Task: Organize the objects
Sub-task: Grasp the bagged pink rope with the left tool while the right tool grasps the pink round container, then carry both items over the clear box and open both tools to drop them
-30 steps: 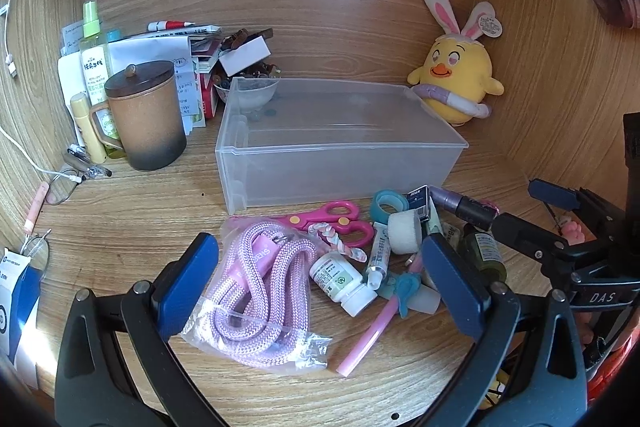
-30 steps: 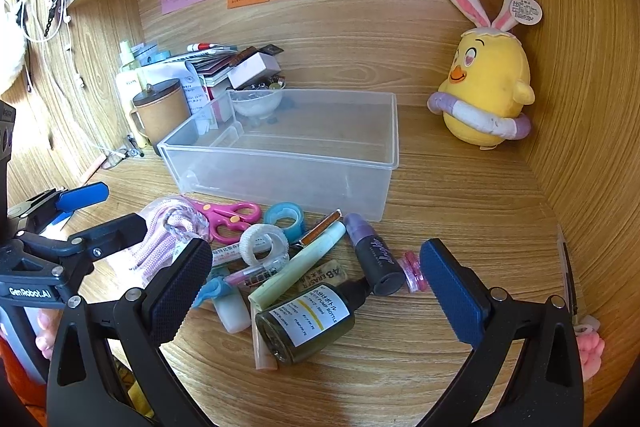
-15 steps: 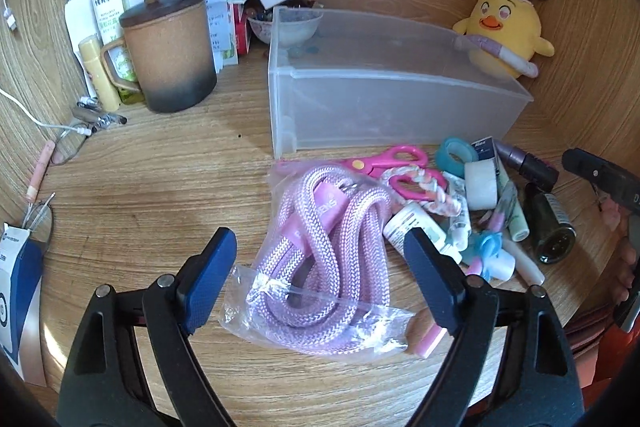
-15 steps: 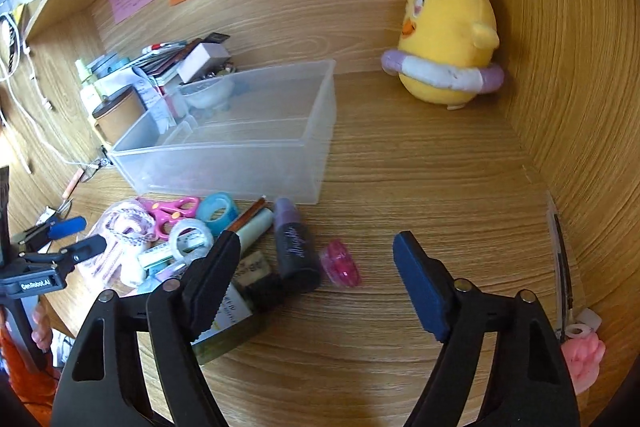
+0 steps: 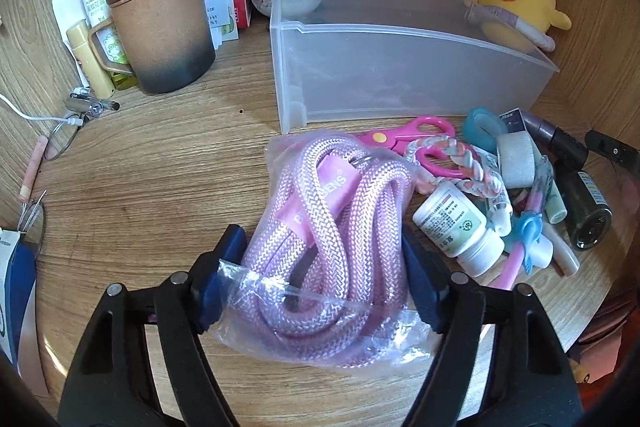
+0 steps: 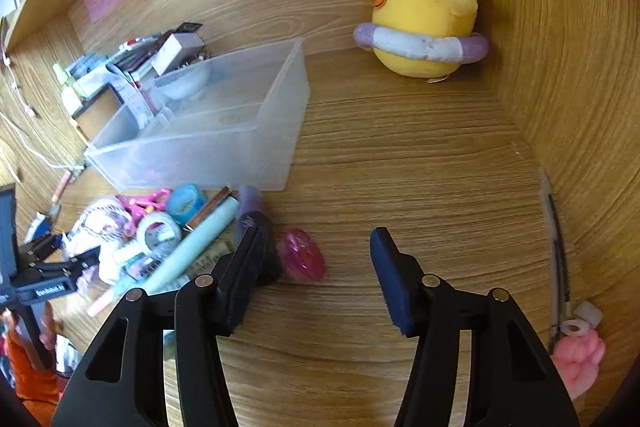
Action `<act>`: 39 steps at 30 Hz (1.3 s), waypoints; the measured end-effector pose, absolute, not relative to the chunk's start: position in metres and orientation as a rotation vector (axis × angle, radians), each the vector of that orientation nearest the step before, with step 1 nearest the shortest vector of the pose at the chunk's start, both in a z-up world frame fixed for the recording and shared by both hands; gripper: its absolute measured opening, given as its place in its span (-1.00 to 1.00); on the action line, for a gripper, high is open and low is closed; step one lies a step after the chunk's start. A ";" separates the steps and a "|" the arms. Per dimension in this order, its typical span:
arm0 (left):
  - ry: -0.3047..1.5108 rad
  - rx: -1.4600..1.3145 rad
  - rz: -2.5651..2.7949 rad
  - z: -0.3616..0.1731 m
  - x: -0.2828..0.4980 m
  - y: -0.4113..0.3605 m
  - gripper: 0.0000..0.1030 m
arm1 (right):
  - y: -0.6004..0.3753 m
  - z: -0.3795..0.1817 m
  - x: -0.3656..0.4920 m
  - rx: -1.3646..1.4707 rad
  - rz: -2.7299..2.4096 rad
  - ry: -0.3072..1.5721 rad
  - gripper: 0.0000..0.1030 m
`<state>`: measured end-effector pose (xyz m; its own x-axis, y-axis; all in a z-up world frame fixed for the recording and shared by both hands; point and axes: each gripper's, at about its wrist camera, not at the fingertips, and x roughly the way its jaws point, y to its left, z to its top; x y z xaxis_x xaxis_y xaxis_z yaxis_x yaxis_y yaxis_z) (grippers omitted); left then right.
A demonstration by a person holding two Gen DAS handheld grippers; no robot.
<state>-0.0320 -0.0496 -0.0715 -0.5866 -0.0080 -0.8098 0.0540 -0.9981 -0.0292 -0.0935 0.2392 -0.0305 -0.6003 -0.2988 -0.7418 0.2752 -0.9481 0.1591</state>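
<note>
We see a coiled pink braided rope in a clear plastic bag (image 5: 324,251) lying flat just before the translucent plastic bin (image 5: 400,67), which stands upright.

1. Bare desk (image 6: 400,155) runs from the clear bin's (image 6: 224,131) right wall to the side wall; only the plush chick (image 6: 424,15) sits at the back
2. Left of the bin, a strip of open desk, bounded by the brown mug (image 5: 160,35)
3. Bin front blocked by clutter: bagged pink rope (image 5: 332,235), scissors (image 5: 416,143), pill bottle (image 5: 456,223), tape rolls
4. Pink trinket (image 6: 301,254) lies between the right tool's (image 6: 316,259) fingers
</note>
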 end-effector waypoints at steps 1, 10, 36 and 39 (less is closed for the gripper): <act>0.080 1.409 -2.760 -0.072 -0.030 -0.052 0.42 | 0.240 -0.032 -0.094 1.201 -2.553 -0.027 -0.07; 0.087 1.425 -2.728 -0.072 -0.017 -0.068 0.46 | 0.232 -0.042 -0.099 1.211 -2.536 0.017 -0.17; 0.178 1.221 -2.786 -0.044 -0.024 -0.074 0.06 | 0.221 -0.008 -0.104 1.049 -2.593 0.027 -0.75; 0.193 1.147 -2.820 -0.027 -0.021 -0.077 0.06 | 0.215 0.003 -0.106 1.002 -2.593 0.022 -0.75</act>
